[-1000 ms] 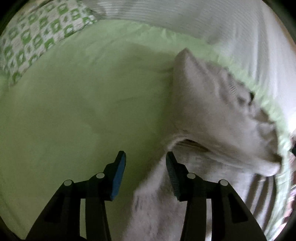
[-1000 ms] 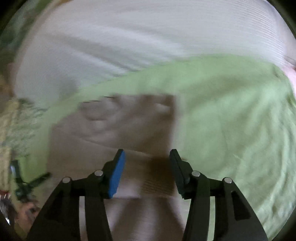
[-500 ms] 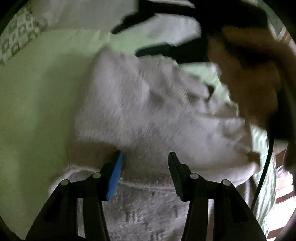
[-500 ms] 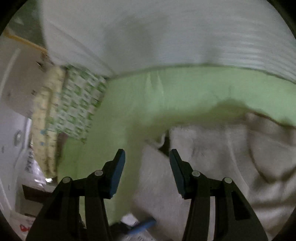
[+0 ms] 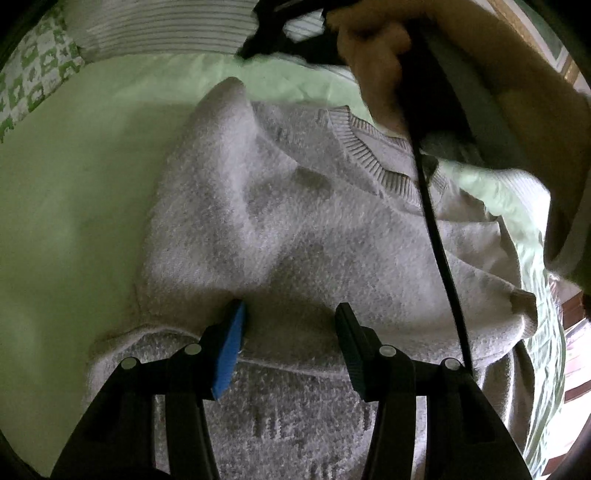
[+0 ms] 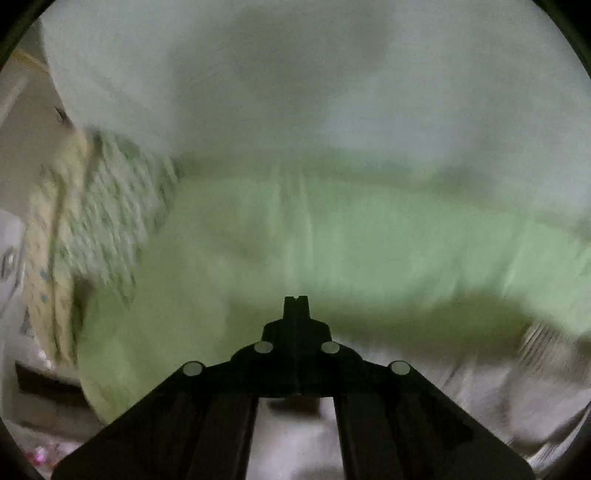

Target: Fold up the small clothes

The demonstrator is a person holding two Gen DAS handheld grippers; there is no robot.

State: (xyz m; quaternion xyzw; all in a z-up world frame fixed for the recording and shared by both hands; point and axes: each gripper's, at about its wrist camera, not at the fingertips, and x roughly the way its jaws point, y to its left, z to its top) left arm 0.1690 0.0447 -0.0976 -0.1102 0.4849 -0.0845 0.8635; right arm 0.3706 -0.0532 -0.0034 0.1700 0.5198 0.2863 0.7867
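Item: small grey fleece sweater (image 5: 295, 229), ribbed collar, lying on the green bed sheet (image 5: 74, 206).
Condition: partly folded; one side or sleeve is turned over the body, the hem edge lies near the left fingers, and the surface is lumpy. Judged about midway, with further folds and smoothing left.
Left gripper (image 5: 291, 332): fingers apart, hovering just over the sweater, holding nothing.
Right gripper (image 6: 295, 304): fingers pressed together, nothing visible between them; its view is blurred, sheet ahead, sweater at lower right.
Surroundings: patterned pillow (image 5: 33, 77), white striped bedding (image 5: 155, 29).
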